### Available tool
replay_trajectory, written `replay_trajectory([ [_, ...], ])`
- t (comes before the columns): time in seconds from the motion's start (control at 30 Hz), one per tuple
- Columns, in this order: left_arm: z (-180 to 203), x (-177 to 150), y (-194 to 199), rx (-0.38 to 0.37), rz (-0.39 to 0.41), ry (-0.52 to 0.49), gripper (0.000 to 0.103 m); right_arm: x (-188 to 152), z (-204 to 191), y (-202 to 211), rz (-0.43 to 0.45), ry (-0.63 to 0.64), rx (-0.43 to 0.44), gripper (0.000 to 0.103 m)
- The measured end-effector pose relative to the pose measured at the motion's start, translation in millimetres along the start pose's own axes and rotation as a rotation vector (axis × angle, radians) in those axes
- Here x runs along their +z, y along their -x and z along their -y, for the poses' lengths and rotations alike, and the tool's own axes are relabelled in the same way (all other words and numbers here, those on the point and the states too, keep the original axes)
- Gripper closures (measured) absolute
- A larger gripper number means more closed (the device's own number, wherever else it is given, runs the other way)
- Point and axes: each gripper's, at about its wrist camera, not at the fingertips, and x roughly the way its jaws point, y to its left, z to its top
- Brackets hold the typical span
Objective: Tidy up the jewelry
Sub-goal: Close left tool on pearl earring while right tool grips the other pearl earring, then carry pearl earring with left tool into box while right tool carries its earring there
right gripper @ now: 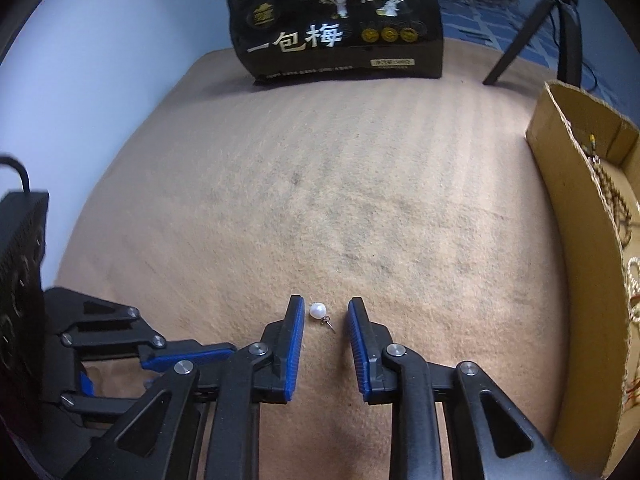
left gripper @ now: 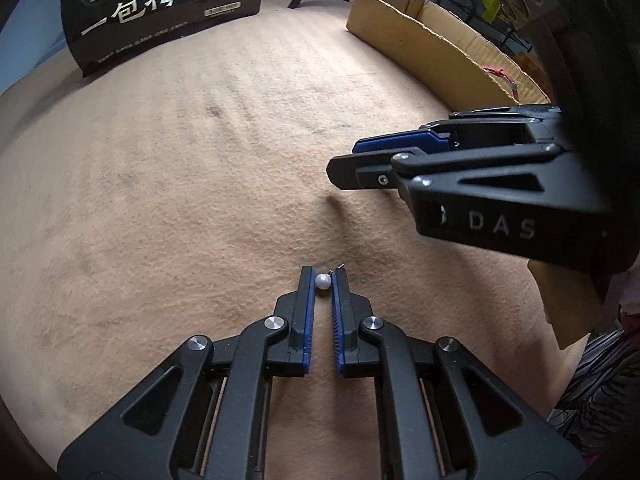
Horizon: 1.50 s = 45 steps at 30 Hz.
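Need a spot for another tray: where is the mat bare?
Bare: the wide mat between the black bag and the cardboard box. Crowded: the near edge, where the left tool and right tool each straddle a pearl earring.

Black snack bag [right gripper: 340, 24] with gold Chinese lettering stands at far edge of tan felt cloth [right gripper: 320, 200]; dark tripod legs [right gripper: 520, 36] behind.
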Motion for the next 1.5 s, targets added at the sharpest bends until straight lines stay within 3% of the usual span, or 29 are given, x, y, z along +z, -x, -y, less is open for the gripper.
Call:
replay_trajectory([
  [0.2, -7, 0, 1, -0.002, 0.001, 0.021, 0.096, -2, -12, -8, -0.01, 0.072, -0.049, 0.081],
  [0.33, -7, 1, 0, -0.002, 0.002, 0.024, 0.096, -4, -15, -11, -0.014, 0.107, -0.083, 0.096],
  [0.9, -18, 1, 11, 0.009, 0.033, 0.078, 0.097, -7, 7, 36, 0.089, 0.025, -0.083, 0.097],
  [1.17, -20, 9, 31, 0.002, 0.099, 0.116, 0.096, -11, 16, 68, 0.146, 0.021, -0.117, 0.097],
  [1.5, -5, 35, 52, 0.007, 0.186, 0.093, 0.096, -20, 44, 113, 0.226, -0.024, -0.172, 0.097],
])
